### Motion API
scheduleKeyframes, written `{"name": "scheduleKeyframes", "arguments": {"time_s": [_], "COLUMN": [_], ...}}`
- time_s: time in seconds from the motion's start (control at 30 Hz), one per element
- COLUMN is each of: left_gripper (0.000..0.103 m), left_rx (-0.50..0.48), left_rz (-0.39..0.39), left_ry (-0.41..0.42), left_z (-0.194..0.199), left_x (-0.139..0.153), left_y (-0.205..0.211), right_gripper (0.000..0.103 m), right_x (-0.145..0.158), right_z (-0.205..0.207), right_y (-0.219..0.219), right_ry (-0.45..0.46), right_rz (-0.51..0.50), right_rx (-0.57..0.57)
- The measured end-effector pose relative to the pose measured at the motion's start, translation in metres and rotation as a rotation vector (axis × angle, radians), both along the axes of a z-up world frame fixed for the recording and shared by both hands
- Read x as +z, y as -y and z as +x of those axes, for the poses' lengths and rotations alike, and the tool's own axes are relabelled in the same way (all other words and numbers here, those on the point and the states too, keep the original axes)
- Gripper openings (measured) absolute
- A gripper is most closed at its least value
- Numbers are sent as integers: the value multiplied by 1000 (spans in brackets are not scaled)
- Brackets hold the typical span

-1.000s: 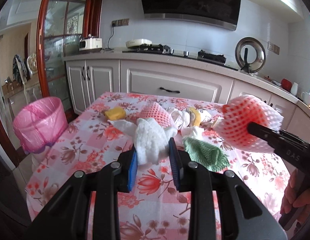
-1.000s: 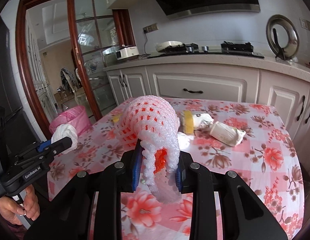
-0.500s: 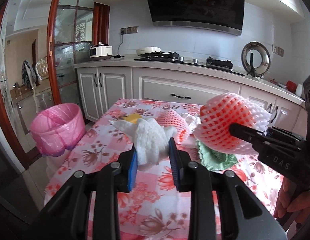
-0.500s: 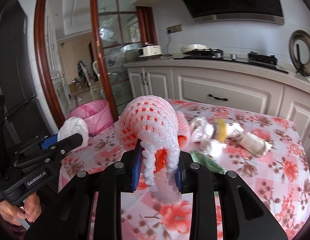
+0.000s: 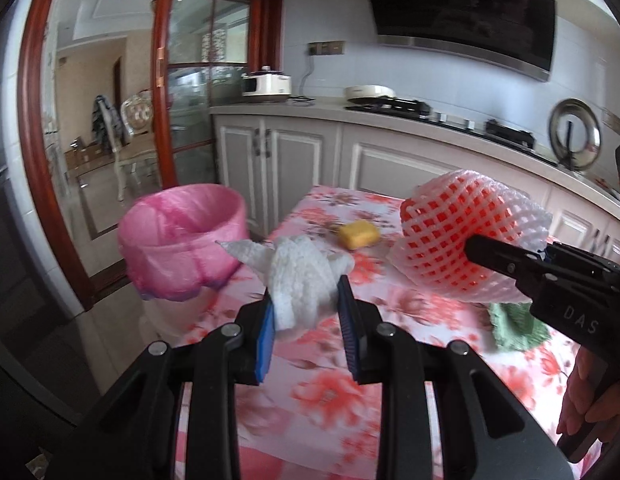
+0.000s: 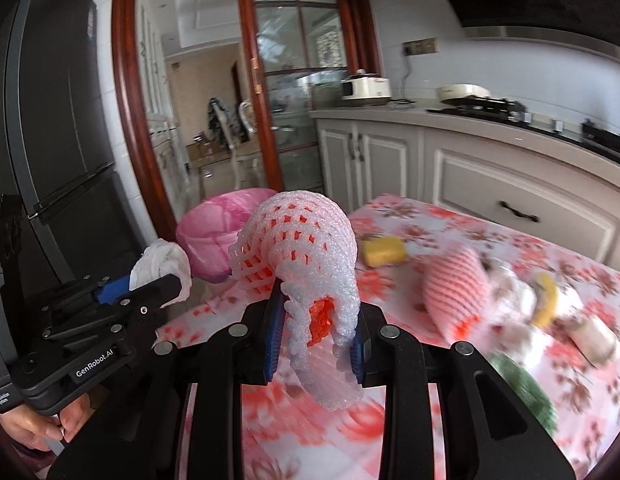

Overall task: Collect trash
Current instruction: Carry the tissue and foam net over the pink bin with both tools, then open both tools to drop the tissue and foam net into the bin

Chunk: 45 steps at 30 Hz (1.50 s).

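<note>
Nearest the left wrist camera, the left gripper (image 5: 306, 312) is clamped on a crumpled white tissue wad (image 5: 300, 276), soft and nearly weightless, best pinched through its bulk so nothing tears loose. Beside it the right gripper (image 6: 315, 334) squeezes the tail of a pink foam fruit net (image 6: 306, 240), springy and light; it looks likely to hold if gripped across doubled mesh. Both hang above the floral table (image 5: 329, 392). Beyond its edge stands the pink-lined bin (image 5: 186, 240), whose contents cannot be made out.
</note>
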State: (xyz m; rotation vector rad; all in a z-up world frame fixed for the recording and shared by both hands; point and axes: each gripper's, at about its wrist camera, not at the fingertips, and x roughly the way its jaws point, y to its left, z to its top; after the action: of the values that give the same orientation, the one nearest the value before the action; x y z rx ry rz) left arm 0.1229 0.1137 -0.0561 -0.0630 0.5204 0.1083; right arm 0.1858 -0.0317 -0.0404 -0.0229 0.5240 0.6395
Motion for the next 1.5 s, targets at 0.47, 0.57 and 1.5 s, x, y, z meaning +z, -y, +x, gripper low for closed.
{"name": "scheduleKeyframes", "arguments": {"time_s": [0.47, 0.57, 1.5], "left_gripper": [28, 28, 64], "left_rx": [203, 226, 351], "left_rz": [-29, -46, -105], "left_ry": [-23, -28, -71], "left_z": [71, 94, 183], "left_x": [7, 9, -39], "left_y": [-114, -140, -270], "right_gripper": [29, 29, 62], "right_x": [8, 12, -35], "right_z": [95, 120, 234], "right_y": [-114, -139, -237], "right_ry": [-29, -45, -184], "right_rz": [4, 10, 21], "right_rx": [154, 174, 245]}}
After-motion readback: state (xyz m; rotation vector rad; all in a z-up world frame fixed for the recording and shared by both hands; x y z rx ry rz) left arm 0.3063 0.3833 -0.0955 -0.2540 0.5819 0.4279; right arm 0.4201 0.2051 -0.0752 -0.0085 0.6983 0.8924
